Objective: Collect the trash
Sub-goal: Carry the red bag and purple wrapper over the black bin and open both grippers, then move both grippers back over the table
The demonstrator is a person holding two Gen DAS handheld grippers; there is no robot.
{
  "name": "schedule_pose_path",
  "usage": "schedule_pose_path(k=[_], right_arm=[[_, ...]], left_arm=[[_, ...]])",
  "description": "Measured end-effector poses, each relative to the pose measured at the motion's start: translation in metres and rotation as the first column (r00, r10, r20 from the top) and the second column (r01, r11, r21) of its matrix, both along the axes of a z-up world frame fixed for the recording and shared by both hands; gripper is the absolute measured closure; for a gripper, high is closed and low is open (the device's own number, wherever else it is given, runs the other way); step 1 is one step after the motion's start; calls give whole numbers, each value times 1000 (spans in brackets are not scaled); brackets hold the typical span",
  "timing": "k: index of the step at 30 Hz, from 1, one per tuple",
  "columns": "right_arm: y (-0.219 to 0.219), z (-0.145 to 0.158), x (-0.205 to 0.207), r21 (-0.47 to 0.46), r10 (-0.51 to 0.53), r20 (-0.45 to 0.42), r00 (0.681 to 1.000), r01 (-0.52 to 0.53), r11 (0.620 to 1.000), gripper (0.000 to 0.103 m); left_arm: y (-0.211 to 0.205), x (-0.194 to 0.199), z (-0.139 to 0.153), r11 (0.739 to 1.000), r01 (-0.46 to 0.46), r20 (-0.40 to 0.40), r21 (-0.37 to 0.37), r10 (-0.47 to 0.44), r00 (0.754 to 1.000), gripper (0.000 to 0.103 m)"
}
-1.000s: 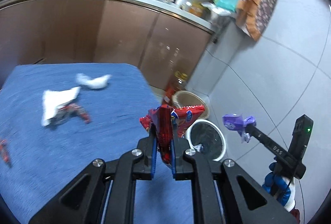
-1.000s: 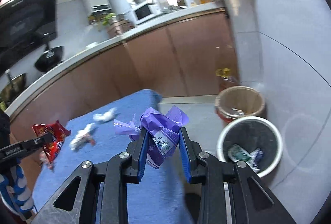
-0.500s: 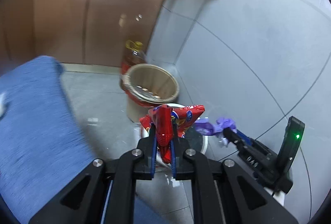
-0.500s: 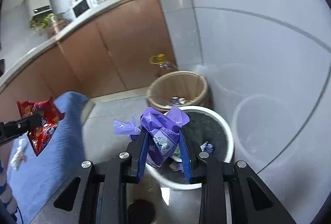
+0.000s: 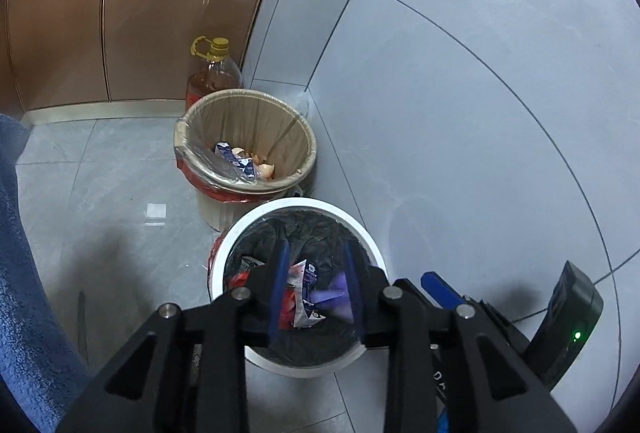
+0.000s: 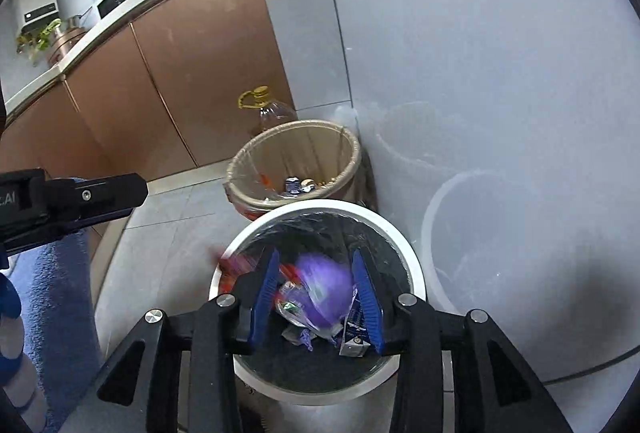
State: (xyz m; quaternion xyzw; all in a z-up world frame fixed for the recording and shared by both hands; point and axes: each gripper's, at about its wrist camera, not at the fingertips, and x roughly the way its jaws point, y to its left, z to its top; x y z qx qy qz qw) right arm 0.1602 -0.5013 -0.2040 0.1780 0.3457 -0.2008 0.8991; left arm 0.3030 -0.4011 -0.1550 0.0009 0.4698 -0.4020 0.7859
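Observation:
My left gripper (image 5: pixel 316 251) hangs over the white bin (image 5: pixel 300 203) with the black liner, its jaws opening and nothing pressed between them. The red snack wrapper (image 5: pixel 285 307) lies loose in the bin below. My right gripper (image 6: pixel 315 257) is over the same bin (image 6: pixel 320 205), jaws opening too. The purple wrapper (image 6: pixel 324 287) is a blur between its pads, dropping free into the bin, and shows as purple wrapper (image 5: pixel 332 292) in the left wrist view. A red blur of the snack wrapper (image 6: pixel 234 265) sits at the bin's left rim. Several other wrappers lie inside.
A tan-lined bin (image 5: pixel 244 137) with scraps stands behind the white one, against the grey tiled wall. An oil bottle (image 5: pixel 216 73) stands in the corner by the brown cabinets (image 5: pixel 120 13). The blue-covered table edge (image 5: pixel 16 233) is at the left. The left gripper (image 6: pixel 120 193) shows side-on.
Both grippers swung from the blue table to above the white bin and tipped downward. Both opened: the red wrapper left the left jaws, and the purple wrapper is falling from the right jaws.

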Motion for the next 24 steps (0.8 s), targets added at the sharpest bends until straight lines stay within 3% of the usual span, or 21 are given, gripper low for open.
schedule_pose_path(k=[6,12,17,20,24], right_arm=[[3,2,-6,12,-3,5,1000,3,1000,65],[21,27,-14,17,35,67,997,-36,999,65],[49,60,-23,3,93,136,986,-95,995,62],[67,78,-26,-9,137,171,976,-138,990,61],[96,102,-34,-32,206,212,955,-204,979,60]], left_arm=[[14,-11,13,1000,-11,32,-13,11,999,76],[48,-32,47,998,-54,112,-31,57,992,76],[91,-52,78,993,-108,177,-41,114,978,76],[124,-65,95,987,-150,206,-53,157,966,66],[172,-85,113,976,-204,235,-70,215,948,65]])
